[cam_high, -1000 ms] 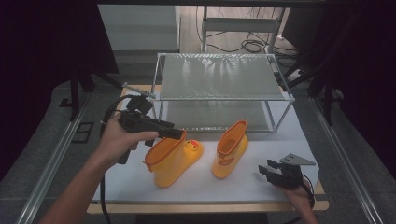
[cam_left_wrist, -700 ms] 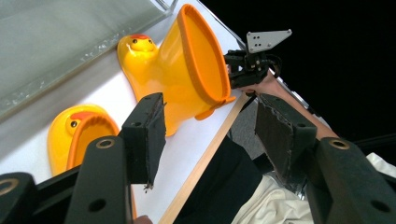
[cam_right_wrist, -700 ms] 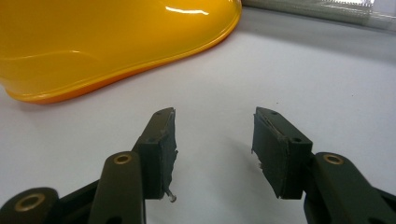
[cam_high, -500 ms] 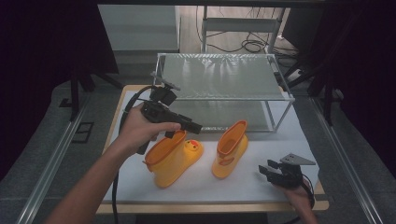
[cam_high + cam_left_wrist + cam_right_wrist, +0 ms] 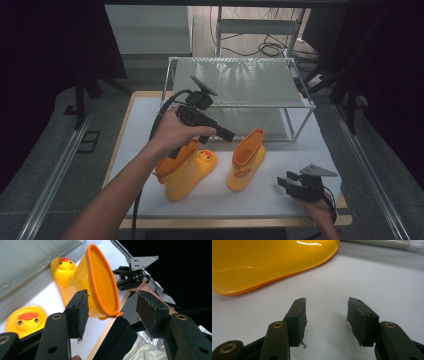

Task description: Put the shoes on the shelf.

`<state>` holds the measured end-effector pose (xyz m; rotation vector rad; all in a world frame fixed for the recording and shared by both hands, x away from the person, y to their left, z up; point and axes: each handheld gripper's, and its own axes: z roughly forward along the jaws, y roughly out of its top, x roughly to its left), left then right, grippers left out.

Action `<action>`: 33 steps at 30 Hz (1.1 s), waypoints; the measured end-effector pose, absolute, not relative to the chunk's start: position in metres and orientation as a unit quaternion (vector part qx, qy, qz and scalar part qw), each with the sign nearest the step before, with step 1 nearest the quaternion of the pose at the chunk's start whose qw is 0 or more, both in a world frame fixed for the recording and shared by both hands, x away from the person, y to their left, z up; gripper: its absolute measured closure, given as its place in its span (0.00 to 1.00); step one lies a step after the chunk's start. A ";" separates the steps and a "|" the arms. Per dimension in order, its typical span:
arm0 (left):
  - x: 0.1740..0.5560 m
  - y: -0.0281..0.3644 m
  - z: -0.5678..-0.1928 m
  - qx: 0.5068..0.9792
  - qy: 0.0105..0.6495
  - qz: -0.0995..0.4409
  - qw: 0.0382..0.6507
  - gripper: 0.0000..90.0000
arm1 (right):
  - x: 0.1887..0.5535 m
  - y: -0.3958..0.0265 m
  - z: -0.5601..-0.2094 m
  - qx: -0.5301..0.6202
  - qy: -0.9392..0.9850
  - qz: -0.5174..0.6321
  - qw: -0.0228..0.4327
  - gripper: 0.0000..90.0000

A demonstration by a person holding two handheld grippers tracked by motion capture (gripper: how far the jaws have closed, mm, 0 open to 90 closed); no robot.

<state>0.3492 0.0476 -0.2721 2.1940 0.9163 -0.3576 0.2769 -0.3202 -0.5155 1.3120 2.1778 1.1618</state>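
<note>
Two yellow duck-faced rain boots stand on the white table [image 5: 300, 145]: the left boot [image 5: 185, 170] and the right boot [image 5: 246, 160]. My left gripper [image 5: 227, 135] hovers above the left boot, pointing right toward the right boot. In the left gripper view its jaws [image 5: 112, 307] stand open, with the right boot's orange-rimmed mouth [image 5: 100, 282] farther off between them and the left boot's duck toe [image 5: 26, 317] at lower left. My right gripper [image 5: 284, 181] rests open near the table's front right corner. In its own view the right gripper [image 5: 327, 312] holds nothing, with the right boot's side [image 5: 267, 262] ahead.
A metal-framed rack with a frosted shelf [image 5: 235, 85] stands at the back of the table, just behind the boots. The table's front edge [image 5: 225, 220] lies close to my right hand. Cables and dark furniture sit beyond the table.
My left gripper has travelled to the right, from beside the left boot to above it, nearer the right boot. The right gripper has stayed put.
</note>
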 end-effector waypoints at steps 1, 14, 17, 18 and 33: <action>0.351 0.045 -0.273 0.855 0.351 -0.140 0.354 0.49 | 0.277 -0.320 -0.516 0.462 0.767 0.409 0.172 0.54; 0.366 0.012 -0.292 0.863 0.371 -0.140 0.313 0.50 | 0.277 -0.321 -0.516 0.465 0.767 0.408 0.173 0.54; 0.368 0.005 -0.297 0.865 0.375 -0.137 0.305 0.50 | 0.277 -0.321 -0.516 0.466 0.766 0.408 0.172 0.54; 0.369 0.004 -0.299 0.866 0.376 -0.136 0.301 0.50 | 0.277 -0.321 -0.516 0.466 0.765 0.408 0.173 0.54; 0.372 -0.022 -0.316 0.880 0.374 -0.125 0.266 0.52 | 0.277 -0.322 -0.515 0.466 0.766 0.408 0.173 0.54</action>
